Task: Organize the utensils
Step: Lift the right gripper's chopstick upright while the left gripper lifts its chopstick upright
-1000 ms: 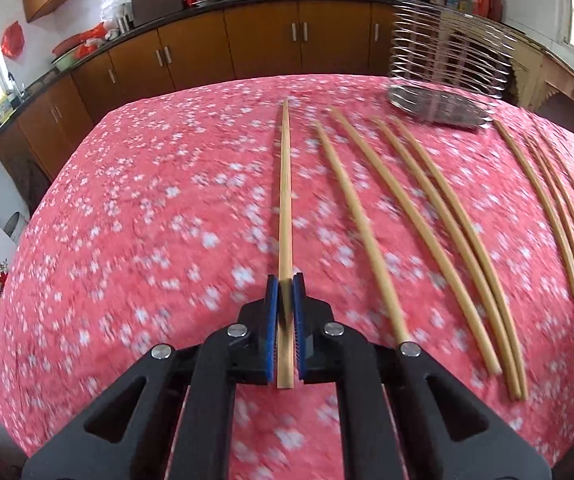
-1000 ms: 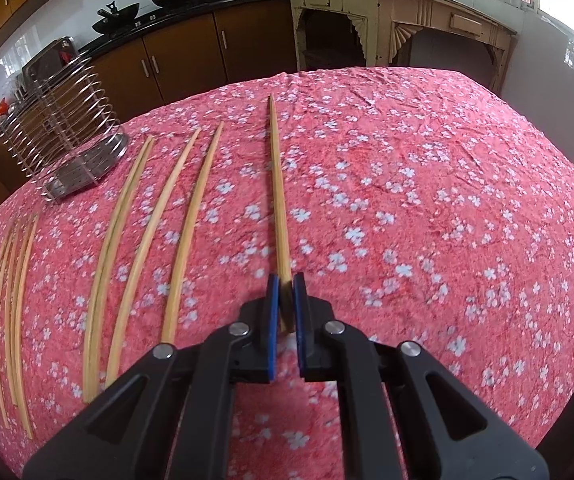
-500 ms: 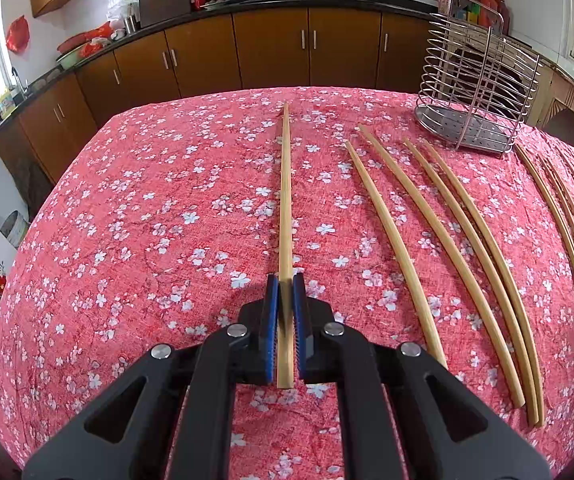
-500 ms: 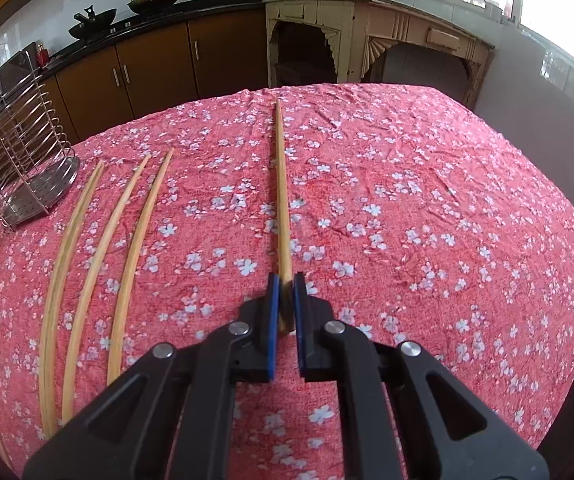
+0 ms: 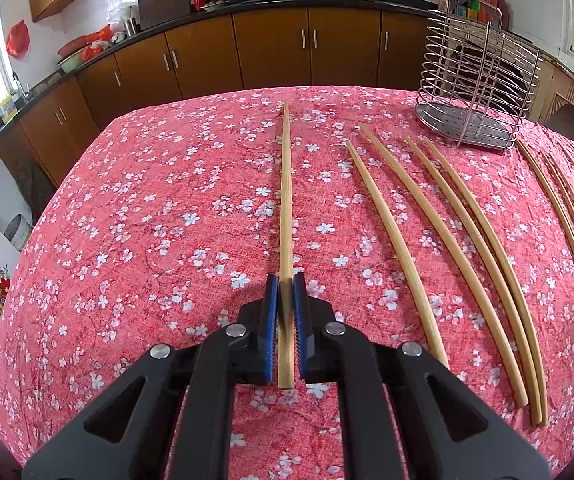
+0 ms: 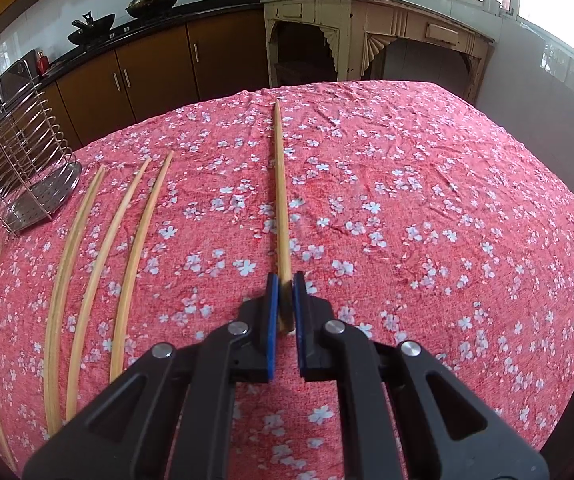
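Note:
My left gripper (image 5: 286, 282) is shut on a bamboo chopstick (image 5: 285, 200) that points straight ahead above the red flowered tablecloth (image 5: 147, 220). My right gripper (image 6: 285, 282) is shut on another bamboo chopstick (image 6: 281, 192), also pointing forward. Several loose chopsticks (image 5: 439, 248) lie on the cloth right of the left gripper; they show left of the right gripper (image 6: 95, 256). A wire utensil holder (image 5: 475, 84) stands at the far right in the left view and at the far left in the right view (image 6: 23, 176).
Brown kitchen cabinets (image 5: 271, 52) with pans on the counter run behind the table. A pale wooden sideboard (image 6: 367, 36) stands beyond the table's far edge in the right wrist view. More thin chopsticks (image 5: 567, 216) lie near the right table edge.
Both grippers have tilted up and drawn back with their chopsticks held. The utensil holder and the cabinets show fuller and higher in the views than a second ago.

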{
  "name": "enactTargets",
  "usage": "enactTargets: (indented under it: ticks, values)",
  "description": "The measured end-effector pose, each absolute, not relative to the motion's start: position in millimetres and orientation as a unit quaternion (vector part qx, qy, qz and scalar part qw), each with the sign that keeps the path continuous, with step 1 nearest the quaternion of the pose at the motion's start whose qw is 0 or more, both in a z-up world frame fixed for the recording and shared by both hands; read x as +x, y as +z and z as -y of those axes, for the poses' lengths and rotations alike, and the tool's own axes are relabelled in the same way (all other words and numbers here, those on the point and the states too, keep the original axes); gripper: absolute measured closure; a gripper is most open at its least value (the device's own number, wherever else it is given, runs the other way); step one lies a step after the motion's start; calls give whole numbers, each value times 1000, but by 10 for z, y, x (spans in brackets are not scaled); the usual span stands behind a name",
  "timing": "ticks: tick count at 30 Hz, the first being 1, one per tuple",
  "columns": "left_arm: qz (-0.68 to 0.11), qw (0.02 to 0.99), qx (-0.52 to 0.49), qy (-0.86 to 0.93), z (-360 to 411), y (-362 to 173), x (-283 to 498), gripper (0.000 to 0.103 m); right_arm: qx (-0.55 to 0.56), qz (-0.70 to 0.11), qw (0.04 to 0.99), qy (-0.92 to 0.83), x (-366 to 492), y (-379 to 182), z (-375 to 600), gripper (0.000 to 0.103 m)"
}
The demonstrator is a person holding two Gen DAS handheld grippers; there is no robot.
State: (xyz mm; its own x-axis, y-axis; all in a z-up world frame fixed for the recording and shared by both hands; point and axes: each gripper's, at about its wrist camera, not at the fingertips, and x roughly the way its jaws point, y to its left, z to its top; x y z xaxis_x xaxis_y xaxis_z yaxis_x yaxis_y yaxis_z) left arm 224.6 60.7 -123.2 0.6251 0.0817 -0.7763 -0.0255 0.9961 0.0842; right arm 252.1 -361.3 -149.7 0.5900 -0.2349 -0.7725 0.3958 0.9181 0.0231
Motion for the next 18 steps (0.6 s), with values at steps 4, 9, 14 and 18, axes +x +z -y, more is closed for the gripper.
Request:
enactTargets:
  ticks: [4,9,14,18]
  values:
    - [-432,901,37,32,-594,-1233,2245,94,97,-416,886,-178,2522,-1497,3615,94]
    - [-431,902,26,23,-617,-1232,2247,96,102,-415,887,-174,2521,-1495,3619,94]
    - [-424,905,22,9,-637,-1211,2201,96,94,-396,897,-174,2446,-1433,3591,95]
    - [-407,913,18,0,-677,-1121,2056,96,74,-357,915,-172,2286,-1257,3508,95]
